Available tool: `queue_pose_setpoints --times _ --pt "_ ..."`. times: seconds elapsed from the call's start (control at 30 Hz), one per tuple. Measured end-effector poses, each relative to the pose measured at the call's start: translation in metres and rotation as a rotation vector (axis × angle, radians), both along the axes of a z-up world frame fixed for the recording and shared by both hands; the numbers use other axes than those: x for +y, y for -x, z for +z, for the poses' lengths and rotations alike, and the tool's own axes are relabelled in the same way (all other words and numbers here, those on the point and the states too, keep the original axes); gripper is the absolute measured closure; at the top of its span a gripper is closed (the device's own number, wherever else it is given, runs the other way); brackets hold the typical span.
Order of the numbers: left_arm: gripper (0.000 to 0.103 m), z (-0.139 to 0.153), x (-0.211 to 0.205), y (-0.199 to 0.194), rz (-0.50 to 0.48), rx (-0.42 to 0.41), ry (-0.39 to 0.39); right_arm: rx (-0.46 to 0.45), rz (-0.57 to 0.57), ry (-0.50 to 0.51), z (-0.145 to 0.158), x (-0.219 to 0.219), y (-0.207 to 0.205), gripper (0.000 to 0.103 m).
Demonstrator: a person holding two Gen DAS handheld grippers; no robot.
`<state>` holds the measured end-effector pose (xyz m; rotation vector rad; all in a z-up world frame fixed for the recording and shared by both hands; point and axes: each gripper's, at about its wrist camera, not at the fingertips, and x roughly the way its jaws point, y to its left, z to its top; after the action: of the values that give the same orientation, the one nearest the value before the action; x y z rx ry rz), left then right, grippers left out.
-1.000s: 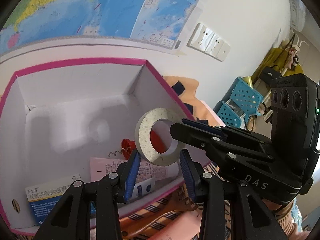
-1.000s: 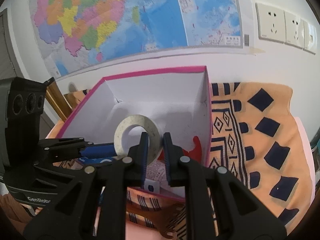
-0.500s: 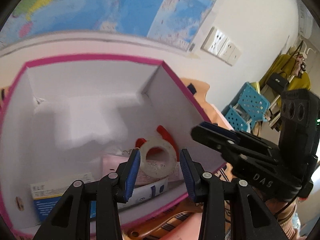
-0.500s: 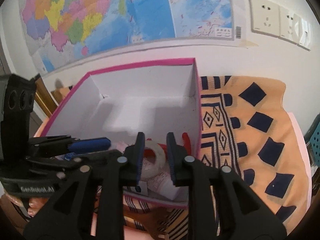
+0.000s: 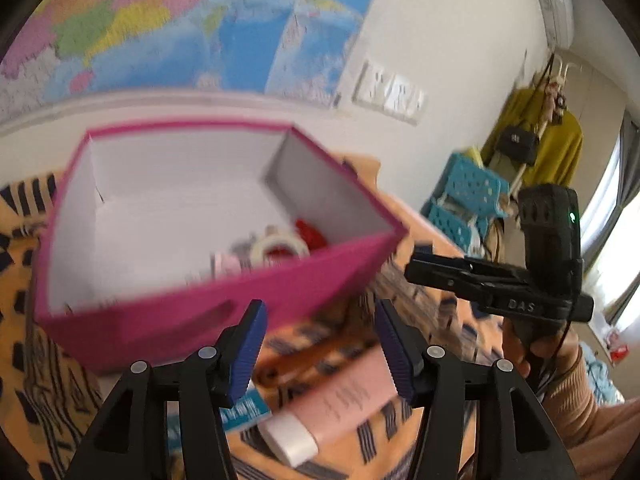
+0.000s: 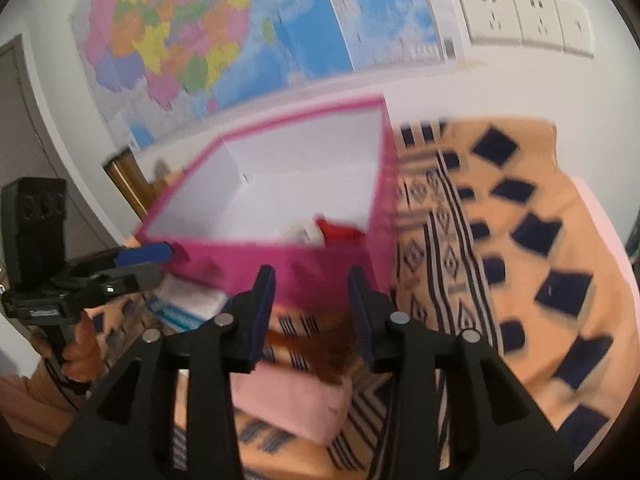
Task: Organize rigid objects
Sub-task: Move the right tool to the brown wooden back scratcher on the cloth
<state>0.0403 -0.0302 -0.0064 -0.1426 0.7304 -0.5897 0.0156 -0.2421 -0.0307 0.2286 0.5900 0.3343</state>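
Since a second ago the tape has left the right gripper and lies in the box. Both grippers — left too — gape empty, pulled back. Next pick — likely the tube, needing a descent.

White-walled room with a map and sockets

A colourful wall map hangs beside 3 white sockets; turquoise perforated crates, a mustard garment and a bright window stand further off.
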Motion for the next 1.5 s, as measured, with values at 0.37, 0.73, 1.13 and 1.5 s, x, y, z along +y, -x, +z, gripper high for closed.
queue_pose_setpoints --times 0.37,0.73,1.13,1.5 --pt "0.046 -0.050 -0.006 -0.019 0.016 0.201 -0.025 0.155 -0.011 -0.033 -0.051 -0.002 -0.020 0.060" --pt "0.046 -0.058 -0.002 -0.027 0.026 0.278 -0.093 0.176 0.007 -0.034 -0.063 0.001 -0.024 0.060" --pt "0.045 -0.063 -0.012 -0.031 0.010 0.334 -0.085 0.173 0.011 -0.052 -0.063 0.003 -0.028 0.060" --pt "0.045 -0.064 -0.028 -0.027 0.008 0.320 -0.093 0.166 0.038 -0.070 -0.064 0.014 -0.028 0.060"
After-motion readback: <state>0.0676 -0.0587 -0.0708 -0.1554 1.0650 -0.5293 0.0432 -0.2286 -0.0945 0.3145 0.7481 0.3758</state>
